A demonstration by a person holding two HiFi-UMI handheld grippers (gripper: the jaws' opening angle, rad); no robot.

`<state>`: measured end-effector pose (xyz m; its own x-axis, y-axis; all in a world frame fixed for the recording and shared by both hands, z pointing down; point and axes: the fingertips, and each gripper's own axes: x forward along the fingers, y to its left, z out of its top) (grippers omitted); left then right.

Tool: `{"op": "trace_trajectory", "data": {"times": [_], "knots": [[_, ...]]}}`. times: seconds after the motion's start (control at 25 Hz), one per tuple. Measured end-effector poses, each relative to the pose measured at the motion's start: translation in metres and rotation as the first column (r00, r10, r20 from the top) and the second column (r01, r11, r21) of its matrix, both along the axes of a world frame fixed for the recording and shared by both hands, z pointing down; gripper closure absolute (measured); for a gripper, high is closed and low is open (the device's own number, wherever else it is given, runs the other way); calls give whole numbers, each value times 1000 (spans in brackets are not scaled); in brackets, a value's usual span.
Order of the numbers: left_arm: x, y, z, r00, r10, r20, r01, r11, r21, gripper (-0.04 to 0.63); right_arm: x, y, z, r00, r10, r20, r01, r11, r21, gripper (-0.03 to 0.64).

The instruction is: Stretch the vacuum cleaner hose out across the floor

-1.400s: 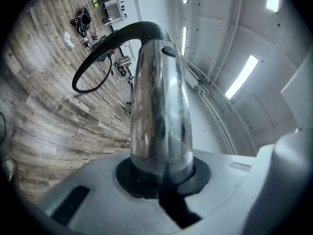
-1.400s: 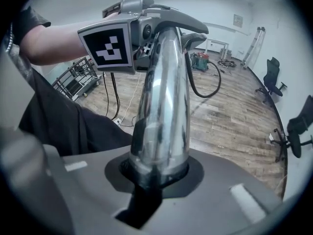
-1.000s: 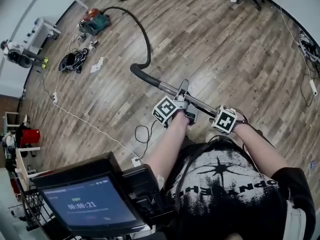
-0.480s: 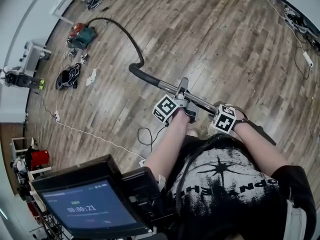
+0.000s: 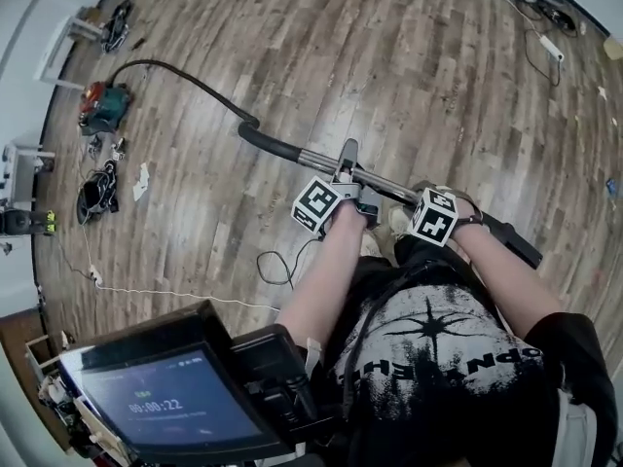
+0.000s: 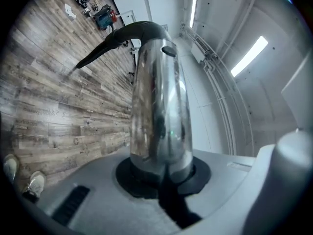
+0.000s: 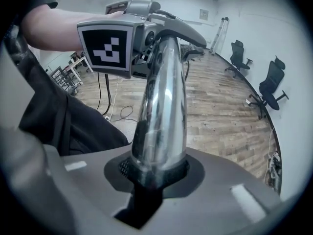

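Note:
The vacuum cleaner body [image 5: 102,105] stands far off at the left on the wood floor. Its black hose [image 5: 185,78] runs to a black curved handle [image 5: 268,144], which joins a chrome tube [image 5: 321,161]. My left gripper [image 5: 352,195] is shut on that tube, which fills the left gripper view [image 6: 159,116]. My right gripper [image 5: 409,212] holds the same tube [image 7: 159,116] further down; its jaws have just been closing with the tube between them. The tube's black lower end [image 5: 516,246] sticks out past my right hand.
A thin black cable loop [image 5: 277,261] and a white cord [image 5: 175,295] lie on the floor near the person's feet. Bags and gear [image 5: 97,193] sit along the left wall. A screen on a cart [image 5: 170,397] is close in front. Office chairs [image 7: 271,89] stand at the far right.
Both grippers have moved with the tube away from the vacuum cleaner body. The hose, looped a second ago, now runs in a longer, flatter line, and the body sits further left in the head view.

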<state>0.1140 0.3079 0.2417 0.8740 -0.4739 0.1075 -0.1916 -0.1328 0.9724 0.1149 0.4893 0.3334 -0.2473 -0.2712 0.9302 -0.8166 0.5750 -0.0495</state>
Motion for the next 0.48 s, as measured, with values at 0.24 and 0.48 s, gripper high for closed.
{"op": "trace_trajectory", "data": {"times": [0.24, 0.48], "knots": [[16, 24, 29, 998, 69, -8, -69, 996, -56, 557, 4, 27, 19, 998, 67, -15, -68, 997, -47, 529], [57, 67, 40, 993, 119, -8, -119, 989, -91, 557, 37, 70, 20, 992, 124, -19, -125, 990, -71, 529]]}}
